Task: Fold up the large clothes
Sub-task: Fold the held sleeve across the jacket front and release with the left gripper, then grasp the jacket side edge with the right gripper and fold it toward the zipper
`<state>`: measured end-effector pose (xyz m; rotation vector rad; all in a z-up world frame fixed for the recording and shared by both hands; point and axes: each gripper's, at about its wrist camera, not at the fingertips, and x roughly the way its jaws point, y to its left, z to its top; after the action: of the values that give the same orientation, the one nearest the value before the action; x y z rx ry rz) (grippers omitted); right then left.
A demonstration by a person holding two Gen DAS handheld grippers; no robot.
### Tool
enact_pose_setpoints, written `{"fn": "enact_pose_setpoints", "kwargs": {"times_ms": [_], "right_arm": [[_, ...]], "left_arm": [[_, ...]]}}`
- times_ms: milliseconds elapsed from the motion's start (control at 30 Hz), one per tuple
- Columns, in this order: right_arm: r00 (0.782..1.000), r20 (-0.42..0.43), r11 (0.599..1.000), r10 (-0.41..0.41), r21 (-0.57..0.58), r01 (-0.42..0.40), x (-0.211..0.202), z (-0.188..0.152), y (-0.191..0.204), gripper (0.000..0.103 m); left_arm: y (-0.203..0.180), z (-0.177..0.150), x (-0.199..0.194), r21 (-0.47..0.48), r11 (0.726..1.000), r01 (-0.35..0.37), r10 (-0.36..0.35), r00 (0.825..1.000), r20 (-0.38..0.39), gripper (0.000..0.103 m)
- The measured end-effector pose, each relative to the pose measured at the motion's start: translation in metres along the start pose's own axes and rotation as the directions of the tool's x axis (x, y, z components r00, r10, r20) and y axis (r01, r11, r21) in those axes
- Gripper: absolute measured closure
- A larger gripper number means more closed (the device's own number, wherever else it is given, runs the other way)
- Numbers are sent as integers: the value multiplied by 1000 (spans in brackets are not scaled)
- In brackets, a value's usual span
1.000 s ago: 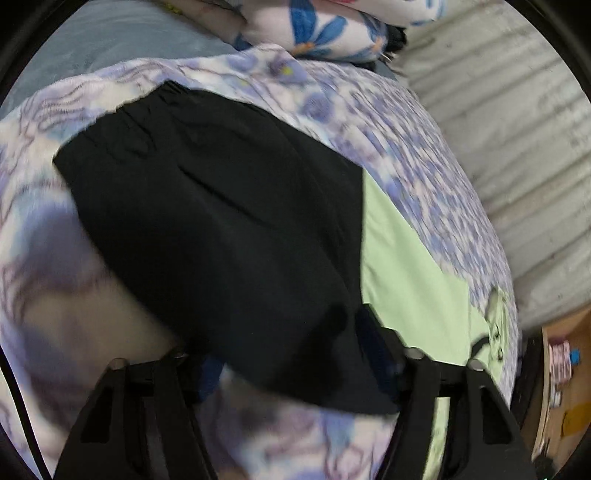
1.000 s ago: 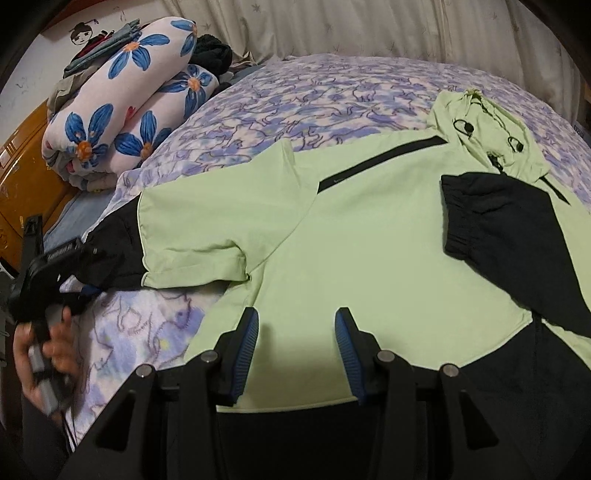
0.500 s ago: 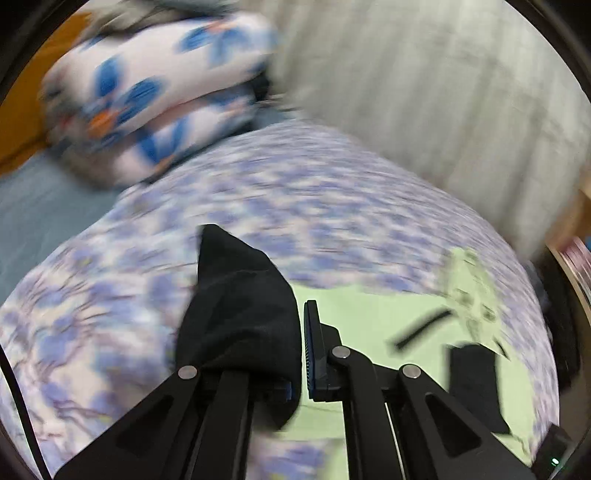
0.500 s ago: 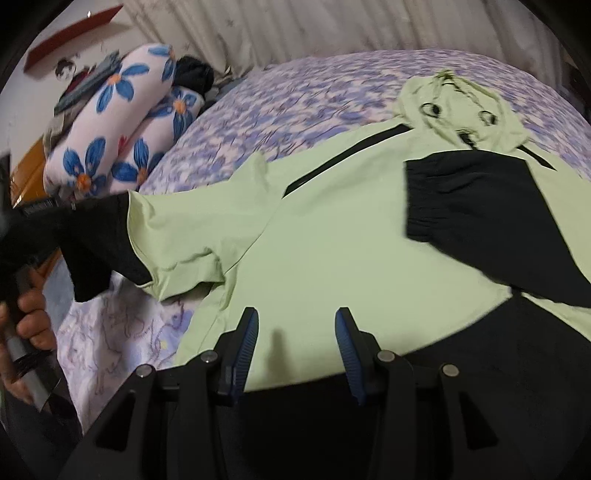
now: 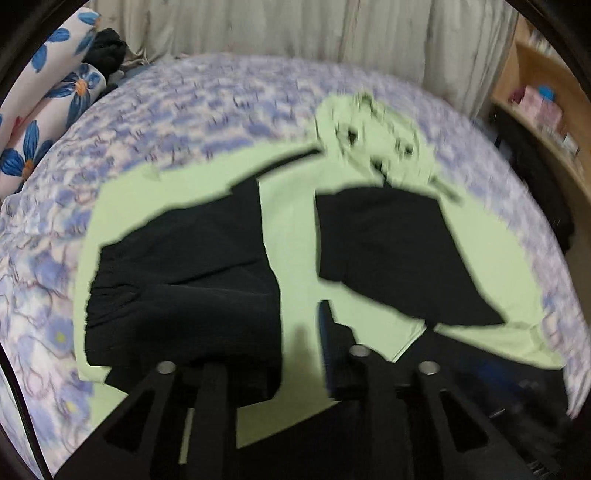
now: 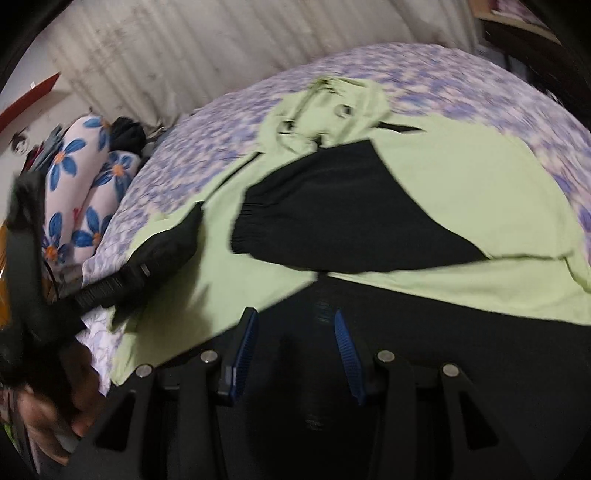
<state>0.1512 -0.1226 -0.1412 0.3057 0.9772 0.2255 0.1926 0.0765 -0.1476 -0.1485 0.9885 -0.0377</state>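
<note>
A light green hoodie (image 5: 295,229) with black sleeves lies flat on the bed. Its left black sleeve (image 5: 184,266) is folded across the chest, beside the right black sleeve (image 5: 388,251), which is folded in too. My left gripper (image 5: 295,332) hovers at the left sleeve's end. Its jaws are opening: the cloth drapes over the left finger, and green shows in the gap to the right pad. My right gripper (image 6: 295,332) stands open above the black hem (image 6: 406,332), with nothing pinched. In the right wrist view the left sleeve (image 6: 173,240) lies under the left tool.
The bed has a purple floral cover (image 5: 184,110). Rolled blue-flowered quilts (image 5: 44,110) are stacked at its far left corner. A pale curtain (image 5: 295,29) hangs behind. A wooden shelf (image 5: 535,103) stands at the right. A person's hand (image 6: 48,406) holds the left tool.
The left gripper shut on the black sleeve, carried it from the bed cover across onto the green body, and its jaws have parted. The right gripper slid sideways along the hem and rolled.
</note>
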Motion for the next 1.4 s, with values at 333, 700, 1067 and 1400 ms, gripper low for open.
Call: {"fn": "enact_pose_setpoints", "kwargs": {"times_ms": [333, 700, 1067, 1400], "right_arm": [[998, -7, 997, 61, -42, -61, 3, 0, 8, 60], [994, -8, 977, 106, -186, -106, -4, -5, 60, 58], [990, -17, 901, 143, -411, -138, 4, -7, 135, 51], [988, -73, 740, 140, -655, -153, 41, -23, 212, 50]], "left_arm": [[5, -2, -21, -20, 994, 106, -107, 994, -18, 28], [49, -16, -90, -100, 982, 160, -155, 986, 54, 28], [122, -50, -125, -243, 969, 52, -13, 987, 159, 28], [167, -77, -118, -307, 952, 16, 35, 986, 162, 28]]}}
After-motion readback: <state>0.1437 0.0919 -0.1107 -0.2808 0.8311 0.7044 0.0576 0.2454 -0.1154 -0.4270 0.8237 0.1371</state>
